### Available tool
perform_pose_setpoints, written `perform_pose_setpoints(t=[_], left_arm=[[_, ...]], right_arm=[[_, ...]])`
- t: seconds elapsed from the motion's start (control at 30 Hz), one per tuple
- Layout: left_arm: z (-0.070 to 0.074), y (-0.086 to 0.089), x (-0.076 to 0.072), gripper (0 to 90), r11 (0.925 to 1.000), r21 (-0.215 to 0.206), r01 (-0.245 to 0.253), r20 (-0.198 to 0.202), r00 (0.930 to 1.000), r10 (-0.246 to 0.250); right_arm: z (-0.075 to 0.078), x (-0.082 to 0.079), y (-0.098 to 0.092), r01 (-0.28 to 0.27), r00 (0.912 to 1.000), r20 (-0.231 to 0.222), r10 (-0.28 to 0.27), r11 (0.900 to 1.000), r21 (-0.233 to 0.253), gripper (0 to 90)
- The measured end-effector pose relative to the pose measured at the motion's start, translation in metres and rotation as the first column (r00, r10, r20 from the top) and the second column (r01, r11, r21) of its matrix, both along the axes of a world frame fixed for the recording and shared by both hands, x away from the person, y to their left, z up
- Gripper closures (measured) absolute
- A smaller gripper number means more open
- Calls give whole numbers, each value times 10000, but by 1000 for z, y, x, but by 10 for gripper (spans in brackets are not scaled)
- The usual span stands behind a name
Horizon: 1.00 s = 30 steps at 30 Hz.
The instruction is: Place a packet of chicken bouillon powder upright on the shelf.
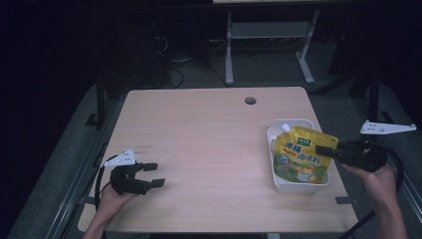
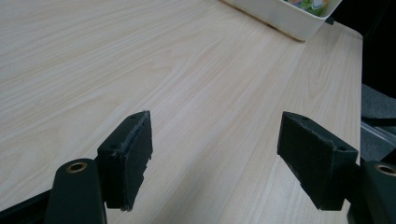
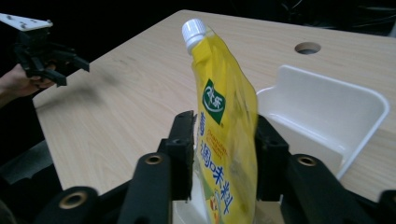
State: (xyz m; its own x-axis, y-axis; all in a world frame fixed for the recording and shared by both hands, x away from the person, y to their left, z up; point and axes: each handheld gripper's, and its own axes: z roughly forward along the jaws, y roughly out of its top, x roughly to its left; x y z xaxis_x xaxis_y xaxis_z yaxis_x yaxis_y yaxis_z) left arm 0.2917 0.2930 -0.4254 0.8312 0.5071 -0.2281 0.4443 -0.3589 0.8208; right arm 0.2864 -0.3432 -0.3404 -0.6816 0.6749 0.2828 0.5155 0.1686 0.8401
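**At the table's right edge: pouch held over tray**

High view: the right gripper (image 1: 326,149) clamps the yellow spout pouch (image 1: 300,159) above the white tray (image 1: 276,185), likely for placing or lifting.

Left gripper view: jaws spread, empty, parked over the bare table (image 2: 187,70).

Right gripper view: both jaws pinch the pouch's sides, keeping it upright.

1. The counter (image 1: 209,149) is a light wood-grain top, roughly square with rounded corners.
2. A round cable hole (image 1: 250,100) sits near its far edge, right of the middle.
3. A white tray (image 1: 298,186) rests directly on the counter near its right edge, toward the near side.
4. The tray's tall white wall (image 3: 327,105) rises off the wood, with the hole behind it in the right gripper view.
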Motion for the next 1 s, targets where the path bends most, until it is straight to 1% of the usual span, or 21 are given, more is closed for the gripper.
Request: perform_pose_setpoints(t=[0.07,0.17,0.23,0.27,0.3,0.43,0.5,0.57,0.6,0.63,0.67,0.7,0.77,0.8,0.87,1.0], left_arm=[[0,0,0,261,10000,14,2,22,10000,-2],[0,1,0,262,10000,14,-16,13,10000,16],[0,2,0,262,10000,-53,-36,16,10000,36],[0,2,1,261,10000,-45,-34,30,10000,34],[0,2,1,261,10000,-46,-34,16,10000,34],[0,1,0,262,10000,-83,-3,8,10000,4],[1,1,0,262,9999,-123,5,17,10000,-5],[1,1,0,262,9998,-207,-1,6,10000,1],[2,1,0,262,9997,-224,-8,6,10000,8],[1,1,0,262,9998,-204,-12,9,10000,12],[1,1,0,262,9998,-184,-13,0,10000,13],[1,1,0,262,9999,-145,-4,-9,10000,4],[1,0,0,262,9999,-137,5,-6,10000,-5],[1,0,0,262,9999,-130,21,8,10000,-21],[1,0,0,262,9999,-118,22,6,10000,-22],[1,0,0,261,9999,-127,32,-10,10000,-32]], right_arm=[[2,0,0,64,10000,12,-64,10000,-66,611],[7,0,0,289,9995,126,-287,9994,-187,621],[10,0,0,297,9994,172,-292,9991,-299,660],[10,0,0,308,9994,159,-303,9990,-317,707],[10,0,0,244,9996,127,-240,9991,-338,758],[7,-2,-3,203,9998,32,-202,9989,-431,858],[3,-3,-6,255,9996,-92,-259,9986,-456,867],[0,-4,-10,386,9991,-176,-392,9987,-340,871],[-2,-4,-12,473,9986,-207,-479,9985,-274,841],[-2,-4,-12,473,9986,-207,-479,9985,-274,841],[-2,-4,-12,496,9985,-199,-501,9984,-265,813],[-1,-4,-12,513,9985,-198,-517,9984,-222,769],[1,-3,-12,677,9975,-202,-678,9977,-85,646],[3,-3,-11,832,9963,-190,-834,9965,-104,632],[9,-3,-11,921,9958,1,-921,9958,-3,585],[19,-4,-6,1082,9939,218,-1080,9941,-78,521]])
